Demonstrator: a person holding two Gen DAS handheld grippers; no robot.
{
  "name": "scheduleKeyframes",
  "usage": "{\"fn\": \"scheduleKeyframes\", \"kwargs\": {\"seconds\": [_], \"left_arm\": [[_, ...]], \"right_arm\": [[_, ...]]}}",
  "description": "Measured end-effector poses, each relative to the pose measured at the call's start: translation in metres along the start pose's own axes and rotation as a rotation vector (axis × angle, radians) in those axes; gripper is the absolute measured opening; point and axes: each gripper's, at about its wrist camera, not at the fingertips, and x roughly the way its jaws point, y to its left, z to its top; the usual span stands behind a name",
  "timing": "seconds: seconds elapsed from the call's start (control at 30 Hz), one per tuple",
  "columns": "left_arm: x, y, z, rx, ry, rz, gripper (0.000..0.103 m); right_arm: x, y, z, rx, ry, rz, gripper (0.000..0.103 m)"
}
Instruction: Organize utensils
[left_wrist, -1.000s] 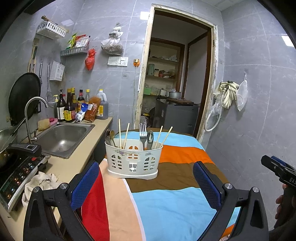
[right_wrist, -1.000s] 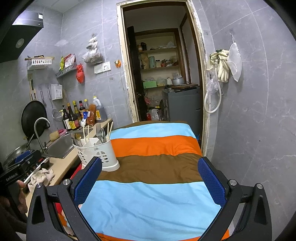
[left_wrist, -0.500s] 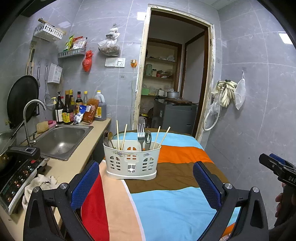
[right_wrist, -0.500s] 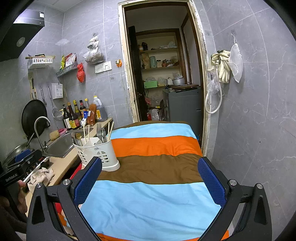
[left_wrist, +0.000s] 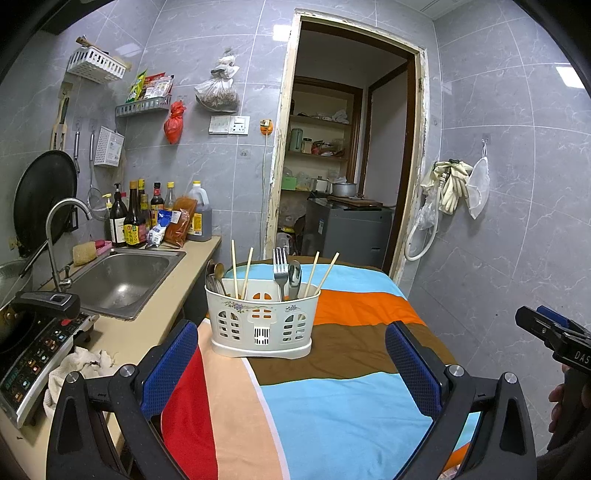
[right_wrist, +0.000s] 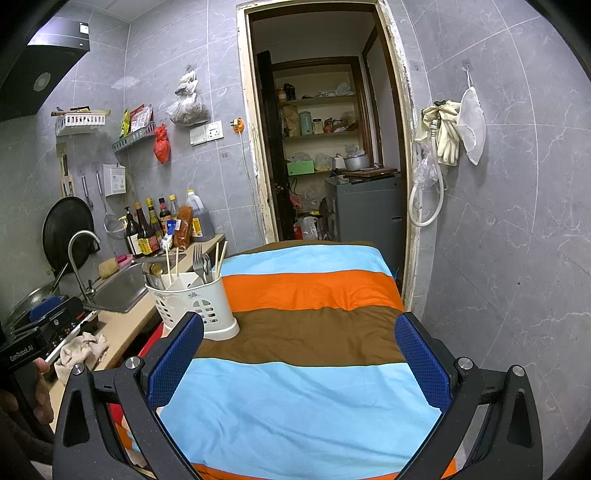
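Two claws fill the lower frames, each released with blue pads spread wide and nothing between them: the left claw (left_wrist: 291, 365) and the right claw (right_wrist: 299, 362), above the striped cloth-covered table (right_wrist: 314, 332). Beyond, mid-frame in the left view, the white plastic slotted utensil caddy (left_wrist: 260, 319) stands upright on the cloth, holding wooden chopsticks (left_wrist: 234, 267), a metal fork (left_wrist: 280, 267) and spoons (left_wrist: 218, 275). At left, behind, lies the steel sink (left_wrist: 122, 278).
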Motion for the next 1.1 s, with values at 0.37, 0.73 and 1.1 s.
{"fn": "scheduleKeyframes", "kwargs": {"seconds": [0.37,0.73,1.1], "left_arm": [[0.0,-0.0005,-0.0003,-0.001,-0.001,0.0,0.102],[0.0001,-0.0002,-0.0006,-0.001,-0.001,0.001,0.102],[0.0004,0.001,-0.0008,-0.001,-0.001,0.0,0.102]], "right_arm": [[0.0003,0.0007,0.0006,-0.002,0.001,-0.001,0.102],[0.0015,0.0013,-0.0002,-0.007,0.003,0.001,0.102],[0.0012,0.0026,0.0006,-0.007,0.003,0.001,0.102]]}}
